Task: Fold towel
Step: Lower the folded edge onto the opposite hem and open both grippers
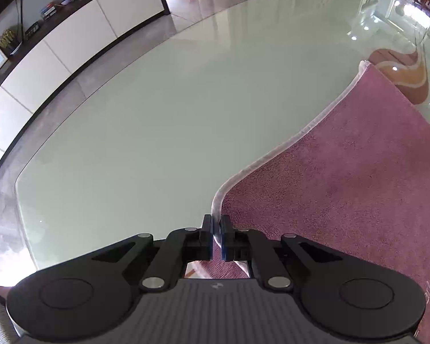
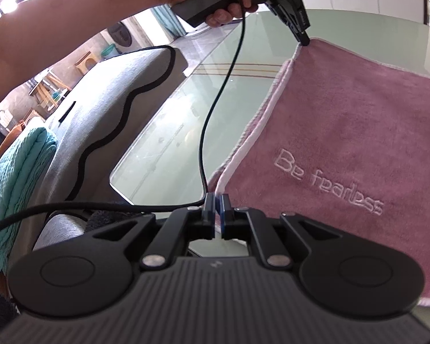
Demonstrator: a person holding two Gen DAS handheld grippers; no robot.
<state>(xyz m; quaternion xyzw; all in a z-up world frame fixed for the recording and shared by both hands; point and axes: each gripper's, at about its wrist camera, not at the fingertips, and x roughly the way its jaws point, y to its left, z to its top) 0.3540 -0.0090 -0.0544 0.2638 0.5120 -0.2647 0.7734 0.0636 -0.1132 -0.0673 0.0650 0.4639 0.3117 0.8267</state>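
A pink towel point(image 1: 358, 172) with a pale hem and stitched lettering lies on a glass table point(image 1: 172, 114). In the left wrist view my left gripper point(image 1: 216, 230) is shut on a corner of the towel's hem, which is lifted off the glass. In the right wrist view the towel point(image 2: 344, 120) reads "Be fearless", and my right gripper point(image 2: 218, 205) is shut on its near corner. The left gripper point(image 2: 304, 39) shows there too, held by a person's hand point(image 2: 229, 3) and pinching the far corner. A second towel layer shows under the lifted edge.
A black cable point(image 2: 215, 109) hangs from the left gripper across the right wrist view. A grey sofa point(image 2: 100, 109) with a teal blanket point(image 2: 17, 177) stands beside the table. A white sideboard point(image 1: 71, 46) with small items runs along the far wall.
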